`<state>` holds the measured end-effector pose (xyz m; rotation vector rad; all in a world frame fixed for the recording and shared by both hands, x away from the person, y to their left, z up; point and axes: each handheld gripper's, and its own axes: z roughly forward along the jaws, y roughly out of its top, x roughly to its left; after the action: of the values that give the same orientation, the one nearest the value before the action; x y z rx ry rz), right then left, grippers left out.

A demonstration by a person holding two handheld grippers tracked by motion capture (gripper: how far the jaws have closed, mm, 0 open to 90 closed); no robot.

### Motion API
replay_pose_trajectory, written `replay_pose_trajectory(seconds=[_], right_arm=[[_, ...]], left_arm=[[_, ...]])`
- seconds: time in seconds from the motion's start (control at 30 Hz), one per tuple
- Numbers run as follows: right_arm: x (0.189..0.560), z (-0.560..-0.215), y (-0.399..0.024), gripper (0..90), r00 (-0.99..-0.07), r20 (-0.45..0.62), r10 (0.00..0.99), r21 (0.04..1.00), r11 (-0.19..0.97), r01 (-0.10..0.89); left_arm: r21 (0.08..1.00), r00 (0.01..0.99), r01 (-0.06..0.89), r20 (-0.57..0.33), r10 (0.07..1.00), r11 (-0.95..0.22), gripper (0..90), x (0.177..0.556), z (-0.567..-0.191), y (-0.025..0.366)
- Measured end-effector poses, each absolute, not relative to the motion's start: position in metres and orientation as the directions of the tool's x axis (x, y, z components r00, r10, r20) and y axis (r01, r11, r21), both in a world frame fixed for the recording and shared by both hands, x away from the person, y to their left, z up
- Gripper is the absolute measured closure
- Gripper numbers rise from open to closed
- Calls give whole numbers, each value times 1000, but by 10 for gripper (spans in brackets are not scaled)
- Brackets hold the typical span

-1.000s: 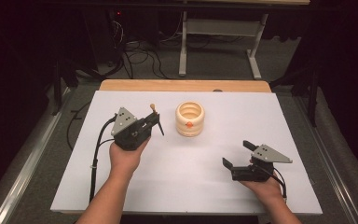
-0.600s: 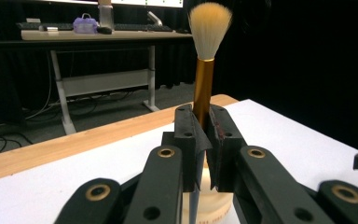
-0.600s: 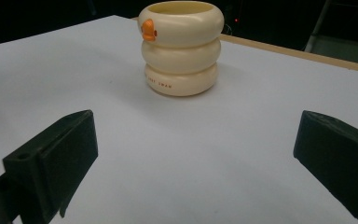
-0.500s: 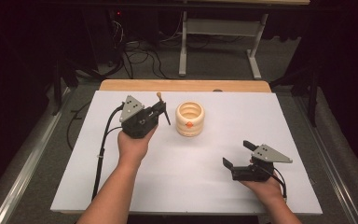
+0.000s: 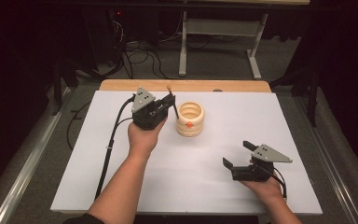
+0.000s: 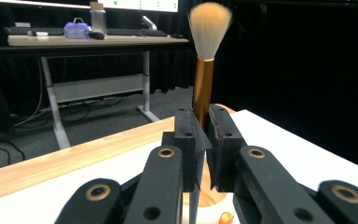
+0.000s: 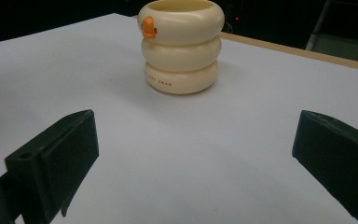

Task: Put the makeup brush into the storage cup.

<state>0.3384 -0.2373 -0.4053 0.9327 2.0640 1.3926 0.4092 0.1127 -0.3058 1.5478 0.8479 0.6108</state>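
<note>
- White tabletop (image 5: pixel 121 163) carries a cream ringed cup (image 5: pixel 190 118).
- Left gripper (image 5: pixel 170 103) clamps an upright brush (image 6: pixel 206 60) beside the cup.
- Right gripper (image 5: pixel 237 154) rests with jaws spread, nothing between them.

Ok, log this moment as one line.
left gripper: shut on brush, upright, beside cup | right gripper: open, empty, low over table | brush not yet in cup
</note>
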Motion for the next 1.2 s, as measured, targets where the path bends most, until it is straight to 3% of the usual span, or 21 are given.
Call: replay_pose_trajectory(seconds=[1.2], right_arm=[[338, -406, -238, 24, -654, -19, 757, 930, 253, 266]], left_arm=[[987, 596, 158, -62, 801, -41, 839, 427, -302, 95]])
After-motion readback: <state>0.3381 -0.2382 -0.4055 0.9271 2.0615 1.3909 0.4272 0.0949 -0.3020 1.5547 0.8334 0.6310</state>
